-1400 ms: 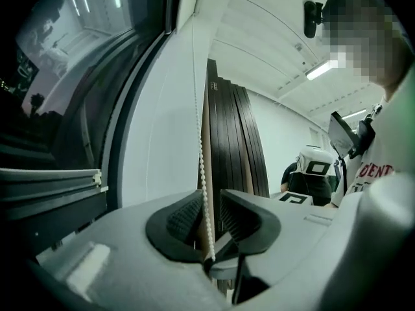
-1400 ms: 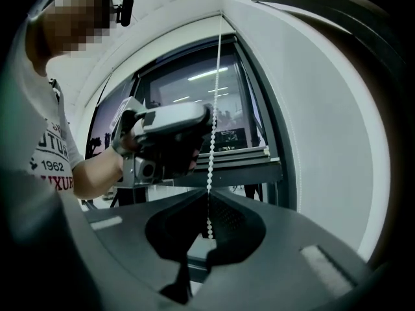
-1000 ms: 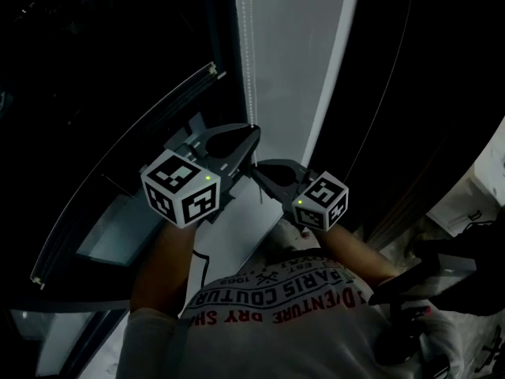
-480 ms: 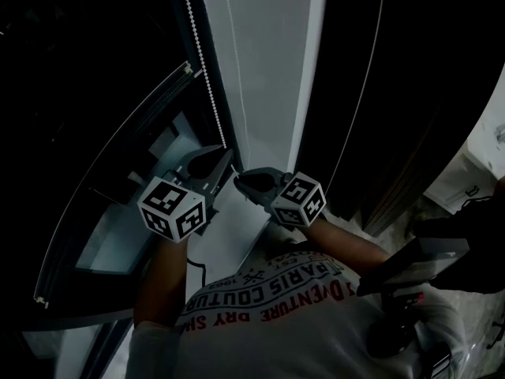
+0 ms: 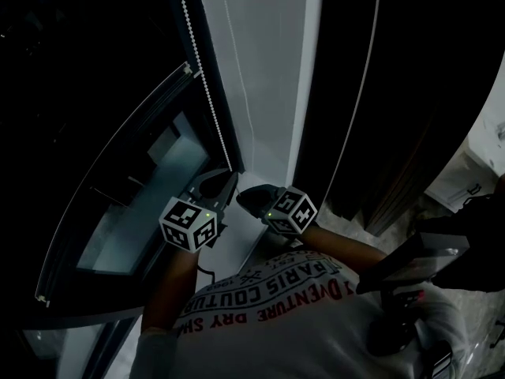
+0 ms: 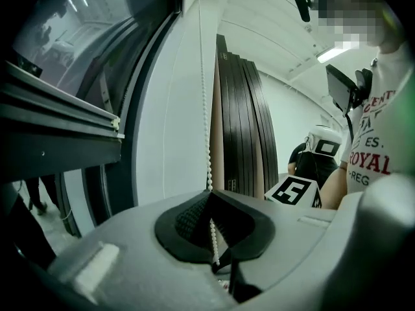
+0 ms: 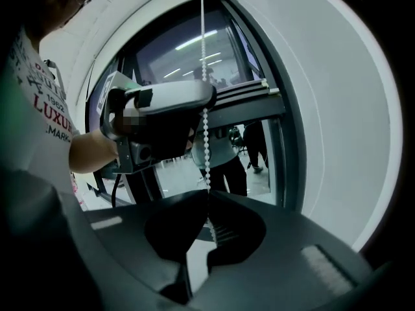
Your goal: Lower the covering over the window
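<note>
Two grippers meet low in the head view, approx 6 o'clock of centre, both clenched on one bead chain [image 5: 207, 85].

Far L, from 11 down to 8 o'clock, is the dark window pane [image 5: 134, 212]. A thin curved rail [image 5: 188, 69] crosses it, w/ a pale end cap at its upper end. It looks like the covering's bottom bar. The fabric itself is too dark to make out. In the left gripper view the same rail sits at 9 o'clock, end cap just L of the chain.

Next comes the L gripper [image 5: 231, 176], marker cube toward the person, tips aimed to approx 1 o'clock. In its own view the jaws are pressed together, w/ the beads dropping from 12 o'clock straight into the pinch and showing again behind the tips.

The R gripper [image 5: 241, 198] is just beside it at 4 o'clock, tips aimed to approx 10 o'clock and almost touching the L tips. In its own view the jaws are likewise closed on the beads. The L gripper appears there at 10 o'clock, clamped higher on the same strand.

The chain runs up to 12 o'clock along the dark frame edge. R of it is a white wall strip [image 5: 260, 69], then dark panels [image 5: 371, 93] at 2 o'clock.

At 6 o'clock are the person's printed T-shirt [image 5: 276, 306] and both forearms.
</note>
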A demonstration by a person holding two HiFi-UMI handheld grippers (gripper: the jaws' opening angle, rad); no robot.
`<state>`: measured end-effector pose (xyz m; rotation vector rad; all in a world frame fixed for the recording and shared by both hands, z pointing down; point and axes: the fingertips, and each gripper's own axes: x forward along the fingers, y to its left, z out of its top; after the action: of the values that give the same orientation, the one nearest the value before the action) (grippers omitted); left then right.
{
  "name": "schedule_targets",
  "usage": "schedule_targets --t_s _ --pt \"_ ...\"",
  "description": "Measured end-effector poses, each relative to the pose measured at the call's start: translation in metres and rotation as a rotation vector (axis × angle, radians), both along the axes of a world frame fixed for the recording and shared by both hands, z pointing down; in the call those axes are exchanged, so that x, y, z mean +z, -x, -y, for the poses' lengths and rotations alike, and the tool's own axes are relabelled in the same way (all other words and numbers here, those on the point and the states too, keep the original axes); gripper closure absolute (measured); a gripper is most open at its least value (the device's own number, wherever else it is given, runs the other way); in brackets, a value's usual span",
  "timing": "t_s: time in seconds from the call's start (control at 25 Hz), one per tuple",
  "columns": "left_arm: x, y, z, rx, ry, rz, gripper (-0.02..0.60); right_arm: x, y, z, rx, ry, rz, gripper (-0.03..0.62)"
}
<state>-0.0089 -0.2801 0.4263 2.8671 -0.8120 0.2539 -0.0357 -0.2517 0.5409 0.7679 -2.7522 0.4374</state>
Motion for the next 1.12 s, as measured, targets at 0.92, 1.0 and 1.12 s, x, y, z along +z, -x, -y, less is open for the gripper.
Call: schedule_targets --t_s 0.92,1.0,1.12 --pt "0.028 0.009 -0.01 -0.035 0.041 -0.027 0.577 -0.032 -0.021 0.012 -0.044 -0.046 -0.069 0.457" --pt "0.028 0.011 -0.01 -0.039 0.043 -0.031 0.577 -0.06 -0.026 0.017 -0.049 -0.086 -0.046 0.43" --pt "0.028 0.009 -0.012 -0.033 0.046 -0.03 0.577 -0.118 -0.034 0.024 -0.041 -0.154 0.046 0.418"
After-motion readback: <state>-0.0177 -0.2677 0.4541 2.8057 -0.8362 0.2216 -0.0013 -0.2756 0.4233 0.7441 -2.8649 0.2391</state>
